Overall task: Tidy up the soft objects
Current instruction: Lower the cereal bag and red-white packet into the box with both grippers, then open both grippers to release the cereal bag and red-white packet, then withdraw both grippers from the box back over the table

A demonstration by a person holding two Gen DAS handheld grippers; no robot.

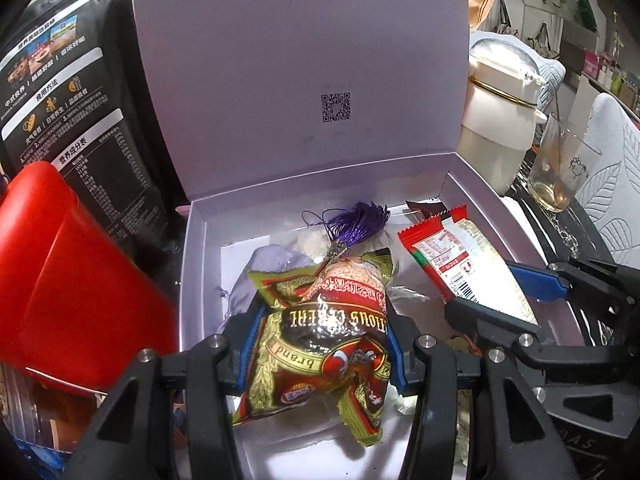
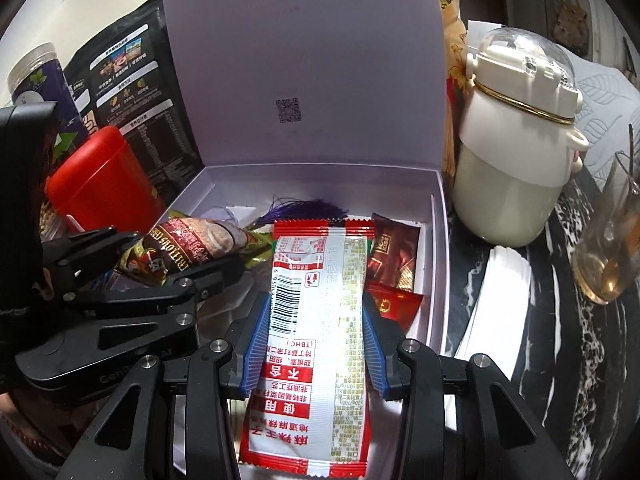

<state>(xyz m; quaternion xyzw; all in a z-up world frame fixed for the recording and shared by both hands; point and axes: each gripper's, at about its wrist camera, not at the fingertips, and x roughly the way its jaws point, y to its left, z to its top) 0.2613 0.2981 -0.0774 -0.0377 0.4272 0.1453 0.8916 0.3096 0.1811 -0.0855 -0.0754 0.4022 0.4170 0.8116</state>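
An open lilac gift box [image 1: 192, 264] [image 2: 438, 248] stands with its lid up. My left gripper [image 1: 320, 332] is shut on a green and red cereal packet [image 1: 332, 320], held over the box's left half; it also shows in the right wrist view [image 2: 188, 248]. My right gripper [image 2: 316, 344] is shut on a long red and white snack packet [image 2: 316, 320], held over the box's right half; it also shows in the left wrist view [image 1: 460, 256]. A purple tassel [image 1: 356, 224], a brown sachet [image 2: 394, 256] and a red sachet [image 2: 394, 304] lie inside the box.
A red tin [image 1: 68, 280] and a black pouch [image 1: 80, 120] stand left of the box. A cream lidded bottle [image 2: 516, 160] and a glass with amber liquid [image 2: 608, 256] stand to the right on a black marbled surface. White paper [image 2: 496, 300] lies beside the box.
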